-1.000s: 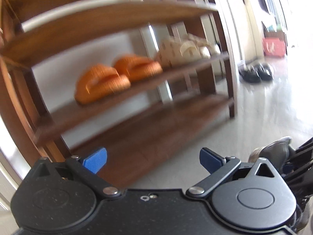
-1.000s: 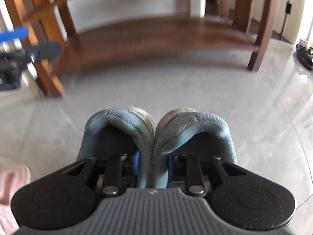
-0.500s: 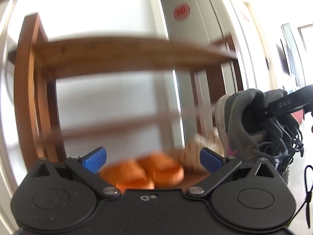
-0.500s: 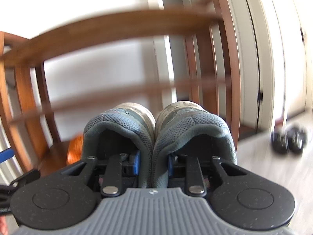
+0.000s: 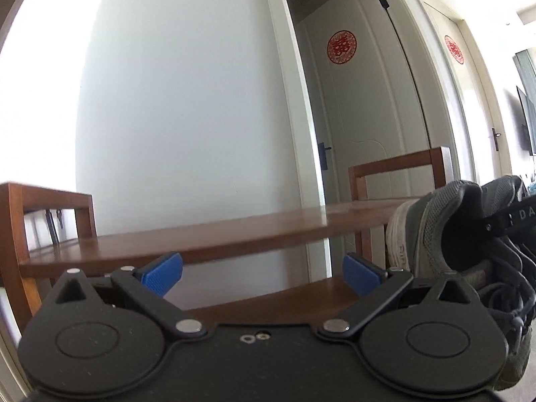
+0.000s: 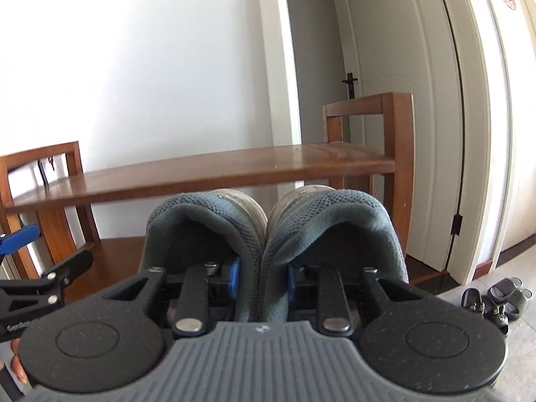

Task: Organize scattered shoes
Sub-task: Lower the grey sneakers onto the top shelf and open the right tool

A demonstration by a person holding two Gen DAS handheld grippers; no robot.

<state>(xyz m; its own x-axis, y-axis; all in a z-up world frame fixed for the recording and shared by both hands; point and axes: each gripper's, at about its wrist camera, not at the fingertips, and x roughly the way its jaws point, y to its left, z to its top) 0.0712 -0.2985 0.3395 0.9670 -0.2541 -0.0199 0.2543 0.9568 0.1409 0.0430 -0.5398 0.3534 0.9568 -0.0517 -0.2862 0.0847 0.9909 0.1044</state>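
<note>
Up at the wooden shoe rack (image 6: 234,164), the top shelf (image 5: 207,238) lies bare, and the right gripper (image 6: 263,276) pinches the inner collars of both grey sneakers (image 6: 264,221) together, carrying the pair just before that shelf's front edge. Only the right wrist view shows the dark slippers (image 6: 495,299) on the floor by the white door (image 6: 402,100). From the left wrist view, the left gripper (image 5: 263,273) has its blue fingers (image 5: 162,273) wide apart around nothing, the sneakers hanging at its right.
</note>
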